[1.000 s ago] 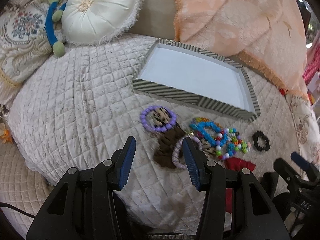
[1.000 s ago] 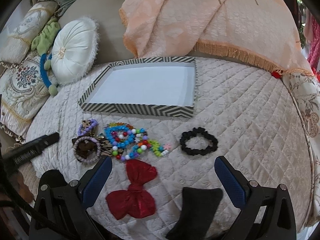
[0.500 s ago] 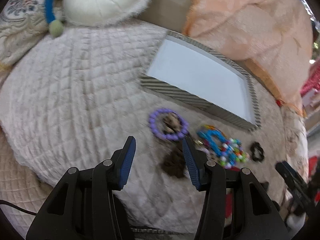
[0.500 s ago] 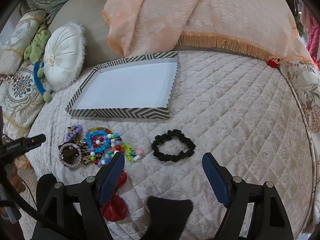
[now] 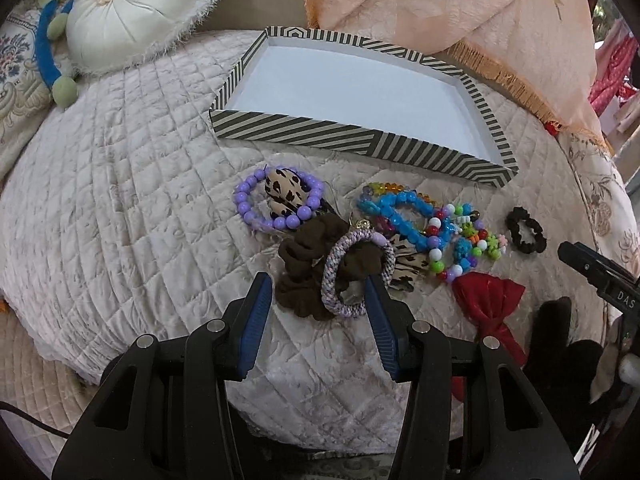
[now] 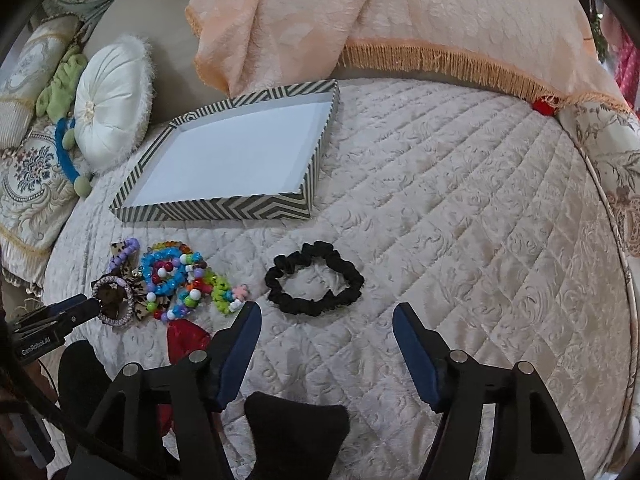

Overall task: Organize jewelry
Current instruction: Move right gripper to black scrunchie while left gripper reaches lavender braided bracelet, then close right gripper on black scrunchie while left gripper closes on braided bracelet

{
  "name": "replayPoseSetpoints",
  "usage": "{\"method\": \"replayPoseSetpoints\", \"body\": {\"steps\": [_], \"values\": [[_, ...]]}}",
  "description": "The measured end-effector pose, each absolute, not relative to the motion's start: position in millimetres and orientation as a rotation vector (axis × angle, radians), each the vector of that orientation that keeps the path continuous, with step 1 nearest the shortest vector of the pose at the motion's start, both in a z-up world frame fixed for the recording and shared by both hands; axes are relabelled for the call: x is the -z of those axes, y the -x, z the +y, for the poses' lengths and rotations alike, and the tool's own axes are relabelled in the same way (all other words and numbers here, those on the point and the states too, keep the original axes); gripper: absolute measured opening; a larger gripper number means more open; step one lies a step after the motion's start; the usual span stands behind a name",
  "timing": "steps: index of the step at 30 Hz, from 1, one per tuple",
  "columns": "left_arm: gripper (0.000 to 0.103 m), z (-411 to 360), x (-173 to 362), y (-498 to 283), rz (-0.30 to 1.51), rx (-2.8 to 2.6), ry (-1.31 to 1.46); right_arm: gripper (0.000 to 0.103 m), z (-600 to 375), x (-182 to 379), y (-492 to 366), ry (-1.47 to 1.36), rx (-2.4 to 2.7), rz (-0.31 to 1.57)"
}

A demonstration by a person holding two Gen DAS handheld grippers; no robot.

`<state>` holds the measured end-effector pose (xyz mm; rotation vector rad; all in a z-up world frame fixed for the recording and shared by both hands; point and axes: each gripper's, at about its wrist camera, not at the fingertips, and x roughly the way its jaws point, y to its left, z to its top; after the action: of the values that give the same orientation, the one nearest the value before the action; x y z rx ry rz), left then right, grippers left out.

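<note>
A striped tray (image 5: 304, 132) with a white bottom lies empty on the quilted bed; it also shows in the right wrist view (image 6: 216, 210). In front of it lies a pile: a purple bead bracelet (image 5: 256, 216), a brown scrunchie (image 5: 304, 260), a lilac braided hair tie (image 5: 340, 276), blue and coloured bead bracelets (image 5: 416, 220), a red bow (image 5: 488, 296). My left gripper (image 5: 318, 286) is open, its fingers on either side of the brown scrunchie and lilac tie. My right gripper (image 6: 326, 314) is open just in front of a black scrunchie (image 6: 314, 278).
A round white cushion (image 5: 136, 4) and a peach fringed blanket (image 6: 400, 12) lie behind the tray. A black cloth piece (image 6: 296, 420) lies under the right gripper. Bare quilt (image 6: 480, 220) spreads to the right.
The left gripper has moved forward and down onto the brown scrunchie and lilac tie. The right gripper has moved right and closer, from the red bow to the black scrunchie.
</note>
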<state>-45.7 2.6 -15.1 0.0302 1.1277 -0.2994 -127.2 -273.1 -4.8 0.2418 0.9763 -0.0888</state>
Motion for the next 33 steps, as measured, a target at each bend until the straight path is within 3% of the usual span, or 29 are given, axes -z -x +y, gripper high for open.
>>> {"method": "replayPoseSetpoints", "body": {"steps": [1, 4, 7, 9, 11, 16, 18, 19, 33], "values": [[0.046, 3, 17, 44, 1.129, 0.298, -0.03, 0.067, -274, 7, 126, -0.247, 0.087, 0.978], [0.027, 3, 24, 39, 1.155, 0.297, -0.023, 0.067, -277, 12, 122, -0.257, 0.074, 0.992], [0.018, 2, 29, 37, 1.165, 0.3, -0.007, 0.067, -278, 17, 114, -0.24, 0.087, 1.014], [0.012, 3, 29, 37, 1.163, 0.303, 0.006, 0.061, -278, 19, 109, -0.211, 0.097, 1.024], [0.009, 5, 27, 38, 1.152, 0.313, 0.02, 0.049, -280, 23, 102, -0.195, 0.108, 1.036], [0.007, 8, 20, 40, 1.145, 0.346, 0.049, 0.034, -289, 42, 82, -0.227, 0.096, 1.1], [0.007, 10, 16, 42, 1.142, 0.358, 0.06, 0.023, -287, 42, 81, -0.213, 0.094, 1.085], [0.007, 11, 12, 45, 1.137, 0.369, 0.068, 0.011, -286, 40, 81, -0.218, 0.074, 1.076], [0.007, 17, -46, 40, 1.029, 0.41, 0.108, 0.007, -266, -27, 95, -0.183, -0.006, 0.93]]}}
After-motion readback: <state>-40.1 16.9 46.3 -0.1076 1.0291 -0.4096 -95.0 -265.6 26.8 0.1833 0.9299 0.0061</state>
